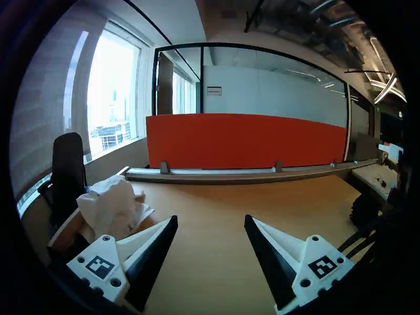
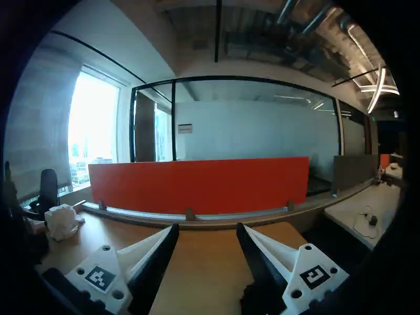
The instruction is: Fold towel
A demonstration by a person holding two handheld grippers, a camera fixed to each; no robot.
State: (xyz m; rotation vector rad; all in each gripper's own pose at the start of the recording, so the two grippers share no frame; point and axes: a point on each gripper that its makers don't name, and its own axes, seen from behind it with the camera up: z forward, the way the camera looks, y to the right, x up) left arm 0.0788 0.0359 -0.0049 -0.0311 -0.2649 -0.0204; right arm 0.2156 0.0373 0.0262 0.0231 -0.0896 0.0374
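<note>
While both tools hang above the table [image 1: 226, 210] with nothing in them, the left gripper [image 1: 210, 218] has its fingers [image 1: 151, 247] spread wide over bare wood. The right gripper [image 2: 207, 226] likewise shows its fingers [image 2: 153, 256] parted and empty.

Just beyond the left gripper's left finger, near the table's left edge, lies the towel [image 1: 113, 207]. It is a white, crumpled heap, bunched up on itself, with loose flaps at the front. In the right gripper view the towel [image 2: 62, 221] sits well off to the left and farther away.

It looks light, soft and limp, so it will likely sag and drape from wherever it is pinched, and it should not break. No corner shows plainly in the bundle. A sensible hold is probably a loose outer flap on the near side, lifted to shake the cloth open so that two neighbouring corners can be found, one per gripper.

Behind the towel stands a black chair [image 1: 68, 170]. Farther back, an orange divider [image 1: 247, 140] runs along the table's far edge, with bright windows [image 1: 113, 89] to the left.
</note>
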